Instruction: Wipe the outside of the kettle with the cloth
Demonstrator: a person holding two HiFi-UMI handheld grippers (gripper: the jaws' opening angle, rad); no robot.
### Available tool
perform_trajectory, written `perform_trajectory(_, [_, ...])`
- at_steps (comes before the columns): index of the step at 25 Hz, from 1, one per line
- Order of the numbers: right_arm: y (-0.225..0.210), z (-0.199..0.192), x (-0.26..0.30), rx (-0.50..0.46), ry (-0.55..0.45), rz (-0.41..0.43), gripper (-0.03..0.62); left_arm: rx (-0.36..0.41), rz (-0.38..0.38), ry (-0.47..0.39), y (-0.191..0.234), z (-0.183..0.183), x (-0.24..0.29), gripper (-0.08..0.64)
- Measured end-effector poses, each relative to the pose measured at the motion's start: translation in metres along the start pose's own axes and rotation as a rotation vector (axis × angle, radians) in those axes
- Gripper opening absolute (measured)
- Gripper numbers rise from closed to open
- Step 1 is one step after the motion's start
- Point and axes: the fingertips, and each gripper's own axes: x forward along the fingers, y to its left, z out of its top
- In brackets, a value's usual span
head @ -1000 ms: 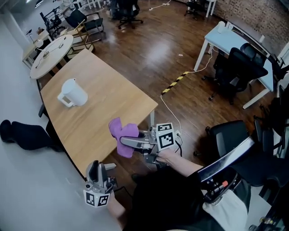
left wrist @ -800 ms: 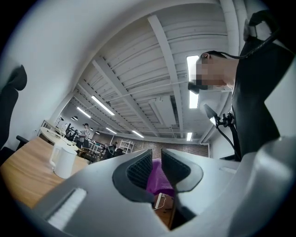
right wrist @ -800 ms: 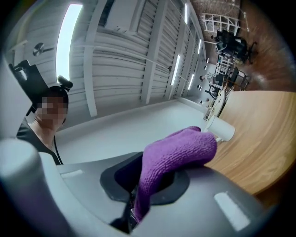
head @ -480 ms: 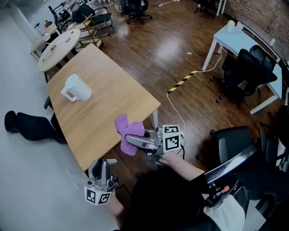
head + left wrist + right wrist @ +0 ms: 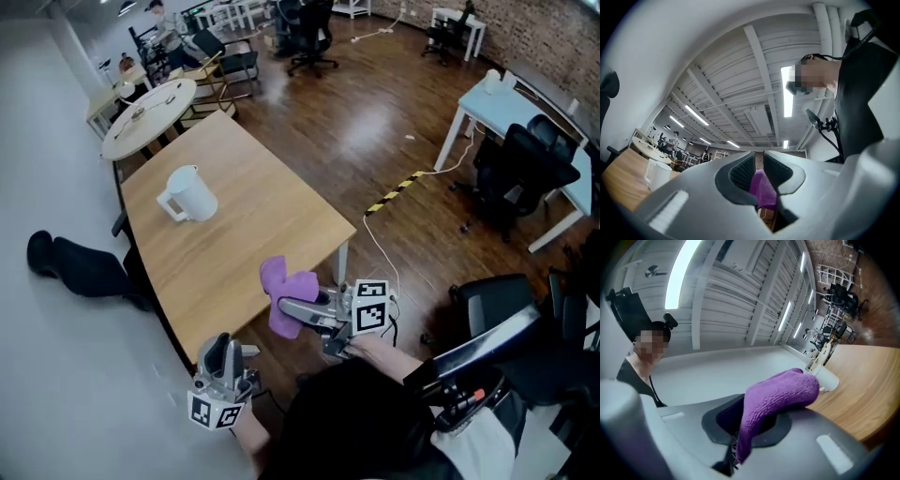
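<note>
Wooden table (image 5: 253, 216) ahead, wiping unstarted: your right gripper (image 5: 292, 309) clamps the cloth (image 5: 279, 279), left gripper (image 5: 225, 354) barely apart, empty; reach the kettle (image 5: 190, 194) next.

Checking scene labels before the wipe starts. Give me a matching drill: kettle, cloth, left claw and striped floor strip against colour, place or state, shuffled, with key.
Things
1. kettle
2. cloth
3. left claw
4. striped floor strip

Descriptions
A. purple, clamped in the right claw
B. yellow and black, lying on the floor
C. white, upright on the wooden table
D. grips nothing, by the table's near corner

Pairs: 1-C, 2-A, 3-D, 4-B
</note>
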Motion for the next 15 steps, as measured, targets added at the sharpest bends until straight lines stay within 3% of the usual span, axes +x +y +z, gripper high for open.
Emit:
perform_trajectory(4, [-0.021, -0.031, 0.057, 0.013, 0.082, -0.020, 0.025, -0.040, 0.026, -0.057, 0.052, 0.004, -0.026, 0.156])
perform_trajectory(9, [-0.014, -0.038, 0.077, -0.008, 0.085, -0.048, 0.025, -0.078, 0.007, -0.064, 0.065, 0.011, -0.035, 0.150])
perform_trajectory(15, [-0.026, -0.029, 0.072, -0.004, 0.078, -0.050, 0.025, -0.045, 0.018, -0.037, 0.067, 0.009, -0.027, 0.148])
